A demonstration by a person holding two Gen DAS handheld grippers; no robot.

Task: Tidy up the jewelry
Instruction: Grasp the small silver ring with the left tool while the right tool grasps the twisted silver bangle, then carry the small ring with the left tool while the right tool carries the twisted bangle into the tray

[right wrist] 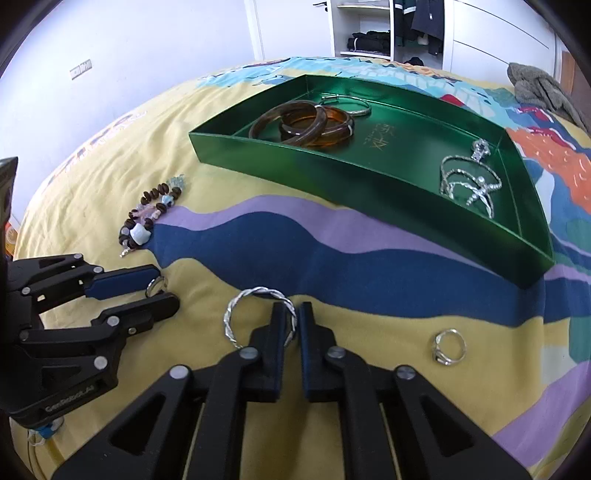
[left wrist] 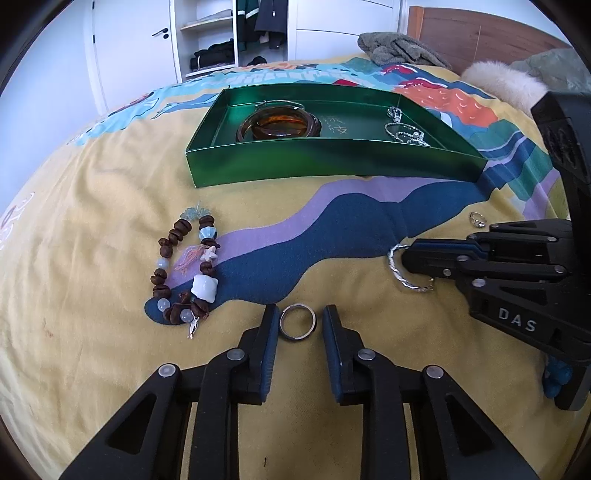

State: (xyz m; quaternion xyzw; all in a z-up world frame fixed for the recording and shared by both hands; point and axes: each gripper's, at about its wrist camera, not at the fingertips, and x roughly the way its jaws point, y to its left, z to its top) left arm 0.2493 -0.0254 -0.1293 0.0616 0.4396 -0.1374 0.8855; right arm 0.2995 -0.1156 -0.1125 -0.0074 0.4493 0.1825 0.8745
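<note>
A green tray (left wrist: 332, 162) (right wrist: 369, 184) lies on the bed and holds amber bangles (left wrist: 279, 125) (right wrist: 306, 123) and silver chains (left wrist: 404, 131) (right wrist: 469, 181). My left gripper (left wrist: 298, 323) (right wrist: 157, 286) is open, its fingers on either side of a plain silver ring (left wrist: 297, 321) (right wrist: 153, 286) on the bedspread. My right gripper (right wrist: 293, 325) (left wrist: 404, 264) is nearly closed around the rim of a twisted silver bangle (right wrist: 255, 295) (left wrist: 397, 271). A brown bead bracelet (left wrist: 184, 266) (right wrist: 147, 218) lies to the left. A small silver ring (left wrist: 478, 219) (right wrist: 448, 347) lies to the right.
The bed has a colourful yellow, blue and purple bedspread (left wrist: 110, 221). A grey garment (left wrist: 399, 48) and a fur item (left wrist: 506, 83) lie near the wooden headboard (left wrist: 480, 33). An open wardrobe (left wrist: 229, 33) stands beyond the bed.
</note>
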